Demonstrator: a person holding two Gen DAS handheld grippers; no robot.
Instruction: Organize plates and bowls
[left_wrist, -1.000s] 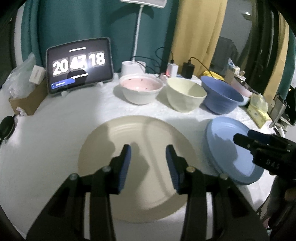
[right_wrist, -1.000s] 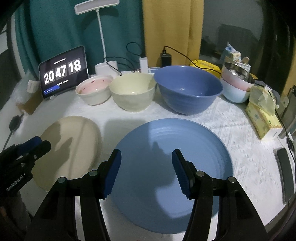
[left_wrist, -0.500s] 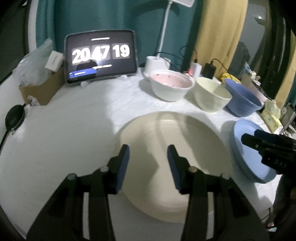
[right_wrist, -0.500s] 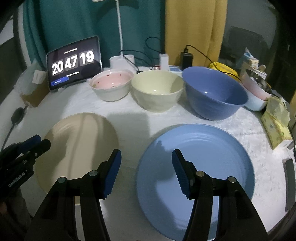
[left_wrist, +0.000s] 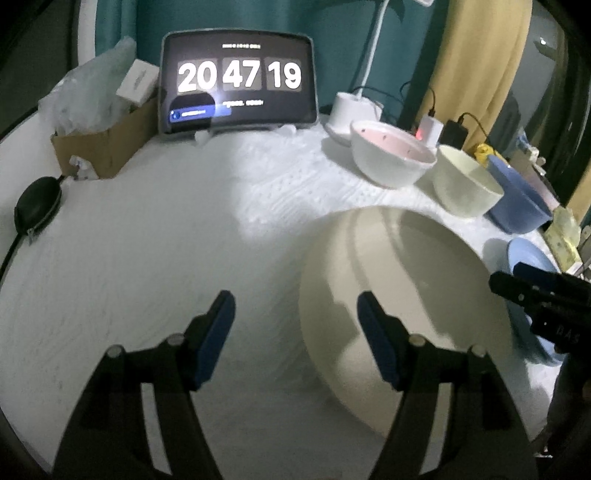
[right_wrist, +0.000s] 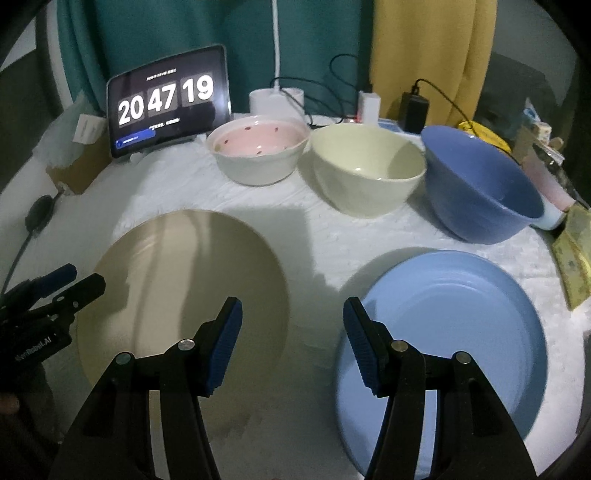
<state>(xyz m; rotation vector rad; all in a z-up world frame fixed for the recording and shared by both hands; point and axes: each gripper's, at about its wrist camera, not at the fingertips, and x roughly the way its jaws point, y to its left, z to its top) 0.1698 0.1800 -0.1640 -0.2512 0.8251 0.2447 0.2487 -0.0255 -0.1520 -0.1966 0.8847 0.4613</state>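
Left wrist view: the left claw (left_wrist: 295, 325) hangs wide open and empty above the white-clothed table (left_wrist: 166, 258), its right finger over the near left edge of the round flat beige plate (left_wrist: 399, 295). Far right, the white bowl with pink inside (left_wrist: 391, 158), the pale yellow bowl (left_wrist: 467, 184) and the deep blue bowl (left_wrist: 517, 199) stand in a row, probably laid out for sorting. The tablet clock (left_wrist: 238, 83) stands at the far edge

Right wrist view: the right claw (right_wrist: 291, 343) is likewise spread wide, gripping nothing, over the gap between the beige plate on the left and the round light blue plate (right_wrist: 461, 314) on the right. Both plates lie flat and apart, not yet stacked
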